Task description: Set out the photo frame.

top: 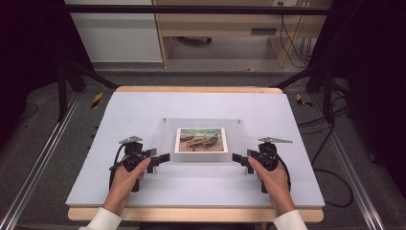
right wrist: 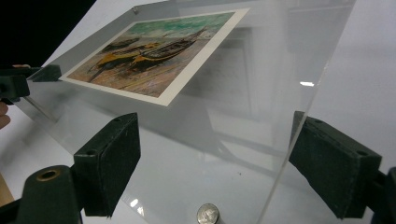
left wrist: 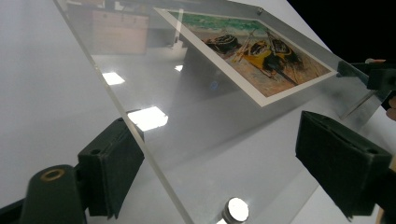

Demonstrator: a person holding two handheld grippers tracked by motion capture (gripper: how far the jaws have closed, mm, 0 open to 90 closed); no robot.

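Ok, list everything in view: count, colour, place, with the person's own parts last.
acrylic frame: one, clear, middle of the board, lying between both tongs.
picture: one, boats on sand, white border, centred in the frame.
metal studs: silver, at the frame's corners; two show close up, one in each gripper view.
board: one, pale lavender-white, covering the tabletop.
table: one, light wood, edge showing around the board.
left tongs: one, black, at the frame's left edge, open astride it.
right tongs: one, black, at the frame's right edge, open astride it.
hands: two, white cuffs, coming in from the bottom.
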